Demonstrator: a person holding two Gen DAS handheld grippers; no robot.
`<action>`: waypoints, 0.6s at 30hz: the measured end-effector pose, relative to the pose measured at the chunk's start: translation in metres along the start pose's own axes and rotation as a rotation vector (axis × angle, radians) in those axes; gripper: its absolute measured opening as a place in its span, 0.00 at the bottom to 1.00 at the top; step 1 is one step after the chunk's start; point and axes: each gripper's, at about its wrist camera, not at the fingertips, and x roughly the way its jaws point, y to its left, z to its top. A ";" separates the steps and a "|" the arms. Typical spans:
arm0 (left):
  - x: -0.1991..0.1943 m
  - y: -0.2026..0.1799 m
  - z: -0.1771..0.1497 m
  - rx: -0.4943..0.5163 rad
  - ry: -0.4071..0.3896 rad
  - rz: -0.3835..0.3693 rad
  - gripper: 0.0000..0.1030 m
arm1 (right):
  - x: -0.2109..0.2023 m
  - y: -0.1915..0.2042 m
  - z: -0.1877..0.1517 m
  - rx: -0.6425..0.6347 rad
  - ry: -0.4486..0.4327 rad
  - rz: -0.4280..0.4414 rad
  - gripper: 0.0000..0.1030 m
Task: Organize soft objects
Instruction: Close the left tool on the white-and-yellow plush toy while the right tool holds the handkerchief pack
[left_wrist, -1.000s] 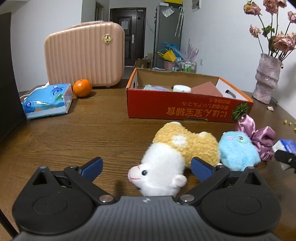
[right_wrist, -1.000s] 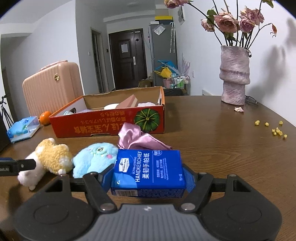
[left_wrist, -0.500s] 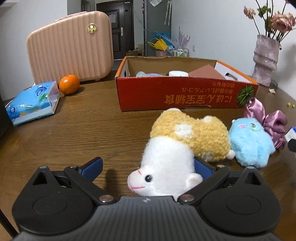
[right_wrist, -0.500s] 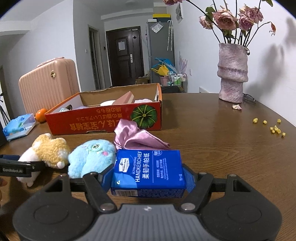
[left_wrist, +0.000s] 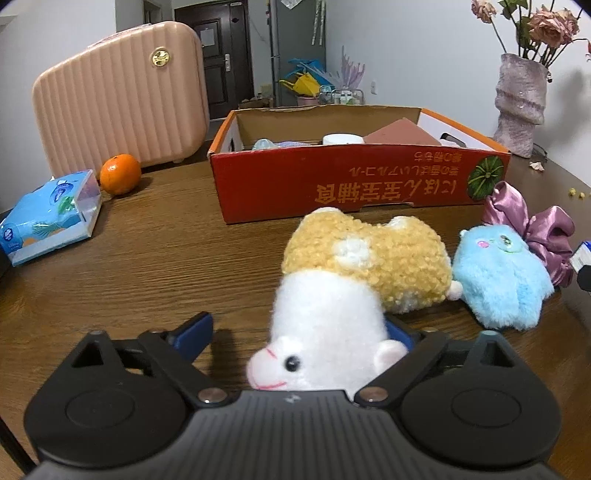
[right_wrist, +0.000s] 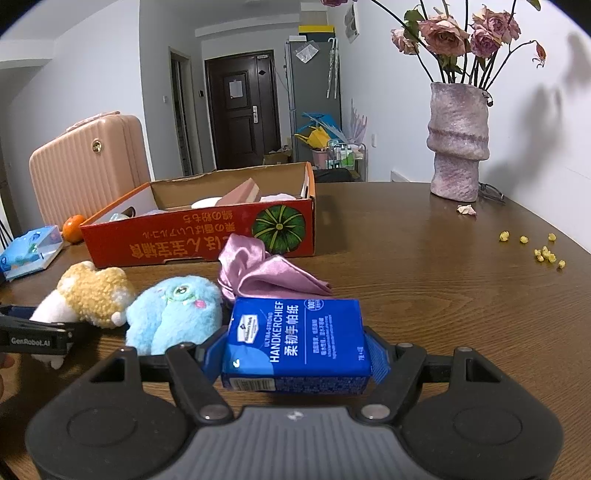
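A white-headed, yellow-bodied plush (left_wrist: 365, 258) lies on the wooden table, its head between the jaws of my left gripper (left_wrist: 297, 332). The jaws are closing: the right pad touches the head, while the left fingertip (left_wrist: 194, 334) stands apart from it. A blue plush (left_wrist: 498, 280) and a purple satin bow (left_wrist: 535, 229) lie to the right. My right gripper (right_wrist: 295, 354) is shut on a blue handkerchief pack (right_wrist: 295, 339), just in front of the blue plush (right_wrist: 173, 314) and the bow (right_wrist: 266, 273). One finger of the left gripper (right_wrist: 33, 336) shows beside the yellow plush (right_wrist: 96, 291).
A red cardboard box (left_wrist: 351, 184) holding several items stands behind the plushes. A pink suitcase (left_wrist: 118, 96), an orange (left_wrist: 120, 173) and a tissue pack (left_wrist: 48, 214) sit at the back left. At the back right there is a vase (right_wrist: 458, 144), with yellow crumbs (right_wrist: 546, 253) near it.
My left gripper has moved forward and down around the plush's head, and its left finger has swung inward. The right gripper and its pack have stayed in place.
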 end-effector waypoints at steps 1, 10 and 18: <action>-0.001 -0.001 0.000 0.003 -0.001 -0.006 0.81 | 0.000 0.000 0.000 0.000 -0.001 0.001 0.70; -0.009 -0.007 -0.001 0.034 -0.045 -0.028 0.60 | -0.004 0.000 0.001 0.002 -0.011 0.012 0.70; -0.015 0.000 0.000 -0.002 -0.078 -0.009 0.58 | -0.004 0.000 0.000 0.003 -0.011 0.011 0.70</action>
